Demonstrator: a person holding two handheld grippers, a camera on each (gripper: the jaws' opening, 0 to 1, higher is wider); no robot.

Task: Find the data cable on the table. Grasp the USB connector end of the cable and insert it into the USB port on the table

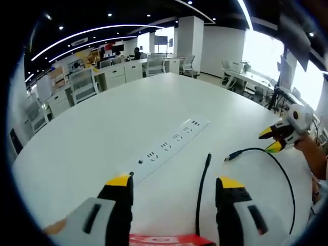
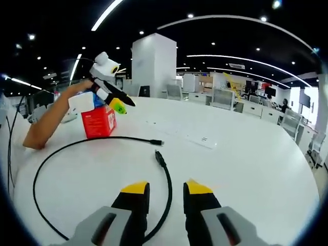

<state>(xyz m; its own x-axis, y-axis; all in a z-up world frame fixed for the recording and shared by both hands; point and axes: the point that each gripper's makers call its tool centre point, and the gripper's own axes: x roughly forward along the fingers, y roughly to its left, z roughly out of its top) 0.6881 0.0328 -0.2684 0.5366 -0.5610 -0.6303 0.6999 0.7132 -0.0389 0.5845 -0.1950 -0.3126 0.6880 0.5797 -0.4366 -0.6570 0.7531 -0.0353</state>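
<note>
We count one black cable [image 2: 77, 148] on the white table [image 2: 246, 169], with two free ends: one [image 2: 160, 158] nearer our right gripper [image 2: 166, 193], one [image 2: 155, 142] just beyond it. One red box [image 2: 99, 122] stands past the cable. One power strip [image 1: 169, 145] is set flush in the table beyond the cable. We count two grippers; the left gripper [image 1: 174, 183] has two yellow-tipped jaws, as does the right.

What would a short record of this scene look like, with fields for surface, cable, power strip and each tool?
surface: white table
cable: black cable loose on the table, both ends free
strip: white power strip lying flat on the table
box: red box on the table
left tool: left tool open, holding nothing
right tool: right tool open, holding nothing
</note>
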